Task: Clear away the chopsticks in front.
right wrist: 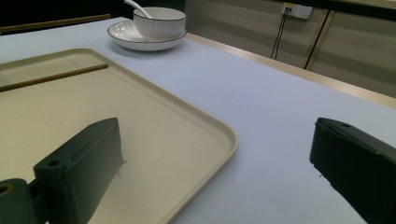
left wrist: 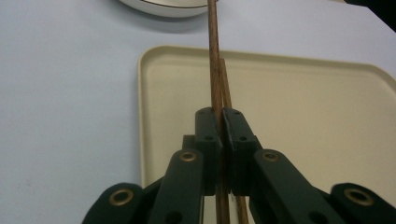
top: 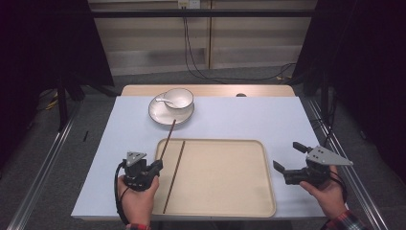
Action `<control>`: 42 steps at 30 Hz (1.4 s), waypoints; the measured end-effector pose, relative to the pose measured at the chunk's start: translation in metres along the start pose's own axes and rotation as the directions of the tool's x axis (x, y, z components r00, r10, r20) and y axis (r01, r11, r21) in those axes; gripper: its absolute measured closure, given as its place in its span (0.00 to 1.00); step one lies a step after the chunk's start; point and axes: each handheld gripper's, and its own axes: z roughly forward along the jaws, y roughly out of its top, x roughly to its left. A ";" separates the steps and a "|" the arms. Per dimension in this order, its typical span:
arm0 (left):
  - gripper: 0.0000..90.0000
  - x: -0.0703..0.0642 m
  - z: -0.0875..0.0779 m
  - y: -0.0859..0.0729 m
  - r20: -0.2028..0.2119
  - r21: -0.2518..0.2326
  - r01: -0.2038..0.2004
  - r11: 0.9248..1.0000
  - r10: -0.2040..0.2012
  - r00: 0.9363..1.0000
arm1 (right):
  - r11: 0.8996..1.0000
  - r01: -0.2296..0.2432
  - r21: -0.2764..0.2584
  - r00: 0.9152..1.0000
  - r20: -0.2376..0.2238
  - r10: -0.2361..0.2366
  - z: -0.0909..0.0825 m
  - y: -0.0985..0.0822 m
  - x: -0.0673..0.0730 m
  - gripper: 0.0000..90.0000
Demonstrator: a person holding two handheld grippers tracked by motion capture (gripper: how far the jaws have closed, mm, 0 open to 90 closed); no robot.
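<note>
I begin with the beige tray (top: 220, 177), which lies on the pale blue table (top: 239, 115) between my two grippers. Ahead of the left jaws, well beyond the tray, stands the white plate (top: 158, 115) with its bowl (top: 180, 99) and a spoon (top: 165, 100) inside.

My left gripper (top: 157, 166) has its jaws pressed together on one brown chopstick (left wrist: 214, 60), which runs straight forward from between the pads, over the tray's near-left rim, with its far tip close to the plate. The second chopstick (top: 174, 176) lies flat in the tray, just to the right of the jaws and almost parallel to the held one.

My right gripper (top: 288, 156) waits at the tray's right edge, jaws wide apart, with nothing between them.

I judge the step to be bringing the held chopstick to lie beside its partner. Next I should move it a little to the right, lower it level, and only then let the jaws part, so it does not roll onto the rim.
</note>
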 end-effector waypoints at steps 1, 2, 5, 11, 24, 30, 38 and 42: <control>0.95 0.000 0.000 0.000 0.000 0.000 0.000 1.000 0.000 1.000 | 1.000 0.000 0.000 1.000 0.000 0.000 0.000 0.000 0.000 0.02; 0.95 0.000 0.000 -0.001 0.004 0.010 -0.002 1.000 0.002 1.000 | 1.000 -0.002 0.000 1.000 0.002 0.002 0.000 0.000 0.000 0.02; 0.95 -0.001 0.001 -0.003 0.010 0.020 -0.004 1.000 0.004 1.000 | 1.000 0.002 -0.002 1.000 0.001 -0.002 0.000 0.000 0.000 0.02; 0.95 0.000 -0.001 -0.006 0.017 0.025 -0.007 1.000 0.007 1.000 | 1.000 0.008 -0.003 1.000 0.002 -0.008 0.002 0.002 0.003 0.02; 0.95 -0.004 -0.002 -0.011 0.020 0.040 -0.018 0.999 0.017 1.000 | 1.000 0.020 -0.009 1.000 -0.004 -0.020 0.004 0.003 0.006 0.02; 0.95 -0.006 -0.001 -0.012 0.028 0.048 -0.024 0.999 0.022 0.999 | 1.000 0.022 -0.006 1.000 -0.004 -0.022 0.004 0.003 0.006 0.02; 0.95 -0.009 0.003 -0.014 0.037 0.064 -0.027 0.998 0.025 0.999 | 1.000 0.021 -0.005 1.000 -0.008 -0.021 0.005 0.004 0.007 0.02; 0.95 -0.008 0.003 -0.016 0.036 0.074 -0.025 0.997 0.022 0.999 | 1.000 0.019 -0.005 1.000 -0.010 -0.020 0.005 0.004 0.007 0.02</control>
